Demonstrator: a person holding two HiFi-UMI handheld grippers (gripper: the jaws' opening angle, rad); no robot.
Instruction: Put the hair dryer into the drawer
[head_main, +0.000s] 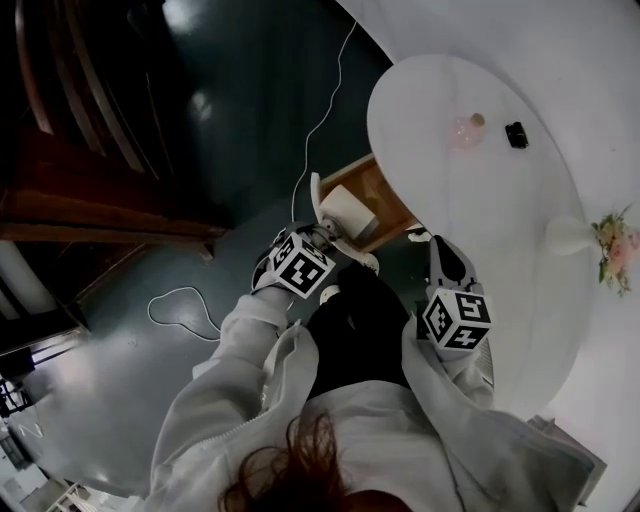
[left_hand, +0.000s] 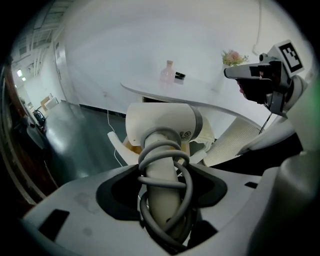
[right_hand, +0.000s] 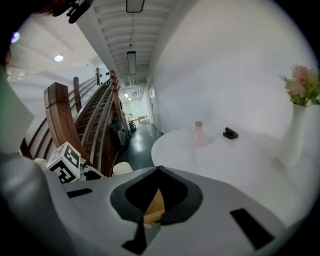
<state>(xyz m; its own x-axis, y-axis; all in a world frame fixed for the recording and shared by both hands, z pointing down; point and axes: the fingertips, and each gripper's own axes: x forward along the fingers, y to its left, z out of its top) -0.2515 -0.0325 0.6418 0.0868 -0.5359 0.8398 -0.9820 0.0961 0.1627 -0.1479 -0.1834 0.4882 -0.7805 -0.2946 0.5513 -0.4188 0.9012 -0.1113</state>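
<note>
The white hair dryer (left_hand: 162, 125) has its grey cord wound around the handle. My left gripper (left_hand: 162, 172) is shut on that handle, with the dryer's body pointing away from the camera. In the head view the left gripper (head_main: 322, 236) holds the hair dryer (head_main: 345, 208) just above the open wooden drawer (head_main: 388, 196) under the round white table (head_main: 470, 230). My right gripper (head_main: 427, 240) hangs beside the drawer at the table's edge. Its jaw tips (right_hand: 159, 170) meet with nothing between them, and drawer wood (right_hand: 154, 205) shows behind them.
On the table stand a pink bottle (head_main: 467, 130), a small black object (head_main: 516, 134) and a white vase of flowers (head_main: 578, 236). A thin white cable (head_main: 182, 303) loops over the dark floor. A wooden staircase (head_main: 90, 190) rises at the left.
</note>
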